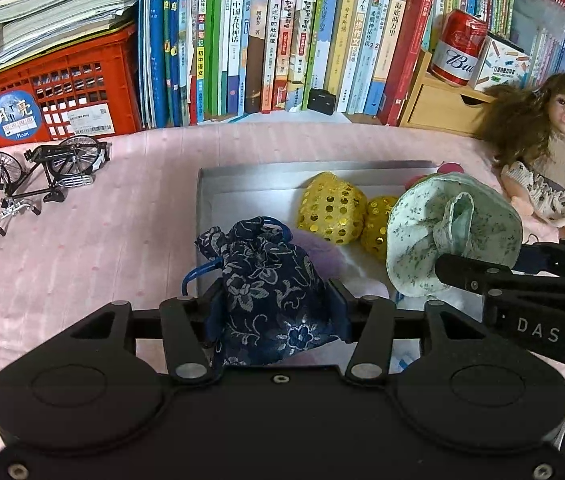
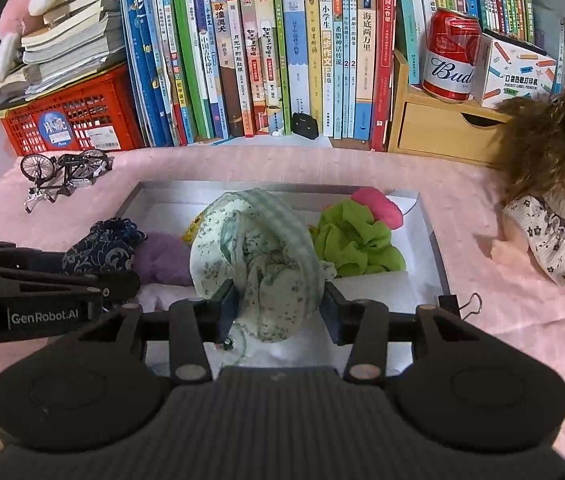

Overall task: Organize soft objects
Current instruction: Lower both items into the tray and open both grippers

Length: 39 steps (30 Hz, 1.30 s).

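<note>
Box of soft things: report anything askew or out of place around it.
A black binder clip lies loose on the pink cloth at the box's near right corner. The model bicycle lies tipped on its side left of the box.

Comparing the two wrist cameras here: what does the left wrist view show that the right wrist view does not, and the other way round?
Only the left wrist view shows the two yellow sequined pouches plainly; the right view gives just a yellow sliver behind the hat.

Only the right wrist view shows the green cloth, the pink item behind it, and a binder clip by the tray's corner.

Both show the tray, navy floral pouch, pale floral hat, purple item, doll, toy bicycle and red can.
</note>
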Each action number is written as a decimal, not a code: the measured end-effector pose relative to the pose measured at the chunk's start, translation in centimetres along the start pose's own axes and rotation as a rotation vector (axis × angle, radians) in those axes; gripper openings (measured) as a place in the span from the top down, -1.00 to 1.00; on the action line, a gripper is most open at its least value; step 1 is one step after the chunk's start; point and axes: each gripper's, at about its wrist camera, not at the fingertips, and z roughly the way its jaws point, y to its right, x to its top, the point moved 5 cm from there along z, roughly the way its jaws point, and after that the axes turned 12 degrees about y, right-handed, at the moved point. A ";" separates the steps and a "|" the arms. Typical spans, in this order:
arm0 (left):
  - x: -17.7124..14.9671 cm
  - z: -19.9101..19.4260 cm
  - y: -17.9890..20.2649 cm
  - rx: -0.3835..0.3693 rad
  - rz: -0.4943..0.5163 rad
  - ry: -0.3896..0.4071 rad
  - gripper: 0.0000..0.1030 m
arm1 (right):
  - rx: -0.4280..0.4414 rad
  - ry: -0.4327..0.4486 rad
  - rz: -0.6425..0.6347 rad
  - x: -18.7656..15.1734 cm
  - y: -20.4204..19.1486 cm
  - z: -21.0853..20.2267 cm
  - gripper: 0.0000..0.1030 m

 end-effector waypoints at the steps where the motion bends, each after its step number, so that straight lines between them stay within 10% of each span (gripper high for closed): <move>1: 0.0 0.0 0.0 0.000 0.002 0.003 -0.08 | 0.001 0.001 0.002 0.0 0.0 0.0 -0.19; 5: 0.1 -0.3 0.1 0.000 -0.005 0.019 -0.47 | 0.008 0.008 0.002 0.0 -0.1 -0.2 -0.30; 39: 0.1 -9.5 1.1 -0.039 0.009 0.175 -0.75 | 0.024 0.195 -0.051 0.9 -0.2 -8.7 -0.67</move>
